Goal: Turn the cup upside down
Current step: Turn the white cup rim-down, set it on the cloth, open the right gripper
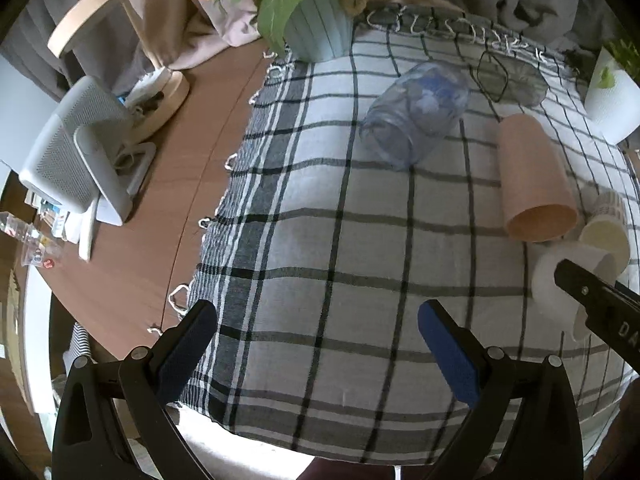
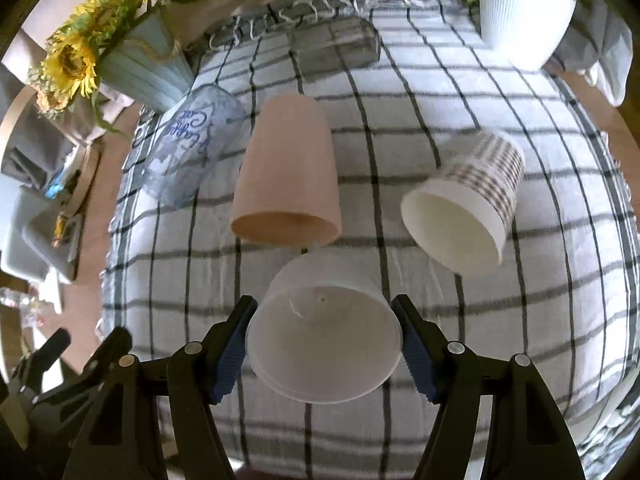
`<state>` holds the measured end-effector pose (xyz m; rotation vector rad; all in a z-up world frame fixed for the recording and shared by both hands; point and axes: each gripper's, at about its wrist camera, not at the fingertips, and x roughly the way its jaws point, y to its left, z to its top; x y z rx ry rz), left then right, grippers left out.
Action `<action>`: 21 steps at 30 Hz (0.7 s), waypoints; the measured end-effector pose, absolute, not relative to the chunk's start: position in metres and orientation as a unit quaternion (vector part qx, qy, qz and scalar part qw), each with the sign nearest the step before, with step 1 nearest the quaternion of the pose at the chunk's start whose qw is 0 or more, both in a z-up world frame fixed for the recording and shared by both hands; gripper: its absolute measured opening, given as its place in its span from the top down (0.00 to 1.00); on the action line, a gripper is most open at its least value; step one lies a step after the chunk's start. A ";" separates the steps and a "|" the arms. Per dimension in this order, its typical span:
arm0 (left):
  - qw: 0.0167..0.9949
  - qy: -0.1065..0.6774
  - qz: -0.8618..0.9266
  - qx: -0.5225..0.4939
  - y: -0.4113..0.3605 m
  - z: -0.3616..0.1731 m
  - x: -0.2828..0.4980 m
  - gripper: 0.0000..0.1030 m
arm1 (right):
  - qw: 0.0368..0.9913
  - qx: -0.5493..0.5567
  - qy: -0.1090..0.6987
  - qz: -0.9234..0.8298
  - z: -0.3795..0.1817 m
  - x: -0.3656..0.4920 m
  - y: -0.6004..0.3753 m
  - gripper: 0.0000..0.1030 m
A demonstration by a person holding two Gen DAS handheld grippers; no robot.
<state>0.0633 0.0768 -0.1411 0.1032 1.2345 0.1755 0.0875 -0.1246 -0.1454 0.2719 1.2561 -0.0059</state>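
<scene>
Right wrist: right gripper [image 2: 324, 338] clamping frosted white plastic cup [image 2: 324, 344] near checked cloth's [image 2: 500, 360] front edge, mouth facing cam; flip pending. Left gripper [image 1: 316, 344] gaping wide, idle.

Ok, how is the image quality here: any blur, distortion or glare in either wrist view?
Left wrist view: sharp, strong fisheye bowing of the checked cloth, no glare. Right wrist view: slight motion softness on the patterned cup; the frosted cup between the right tool's pads is sharp; daylight soft, shadows faint.

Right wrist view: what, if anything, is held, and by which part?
The translucent white cup, gripped by the right gripper across its sides near the open rim.
</scene>
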 end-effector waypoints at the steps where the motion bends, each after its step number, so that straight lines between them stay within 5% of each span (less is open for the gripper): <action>1: 0.809 0.580 0.081 0.052 0.078 -0.143 0.063 0.00 | 0.802 0.125 0.583 -0.007 -0.147 0.089 -0.122 0.33; 21: 0.805 0.588 0.048 0.064 0.077 -0.151 0.057 0.00 | 0.787 0.135 0.602 -0.023 -0.172 0.044 -0.103 0.34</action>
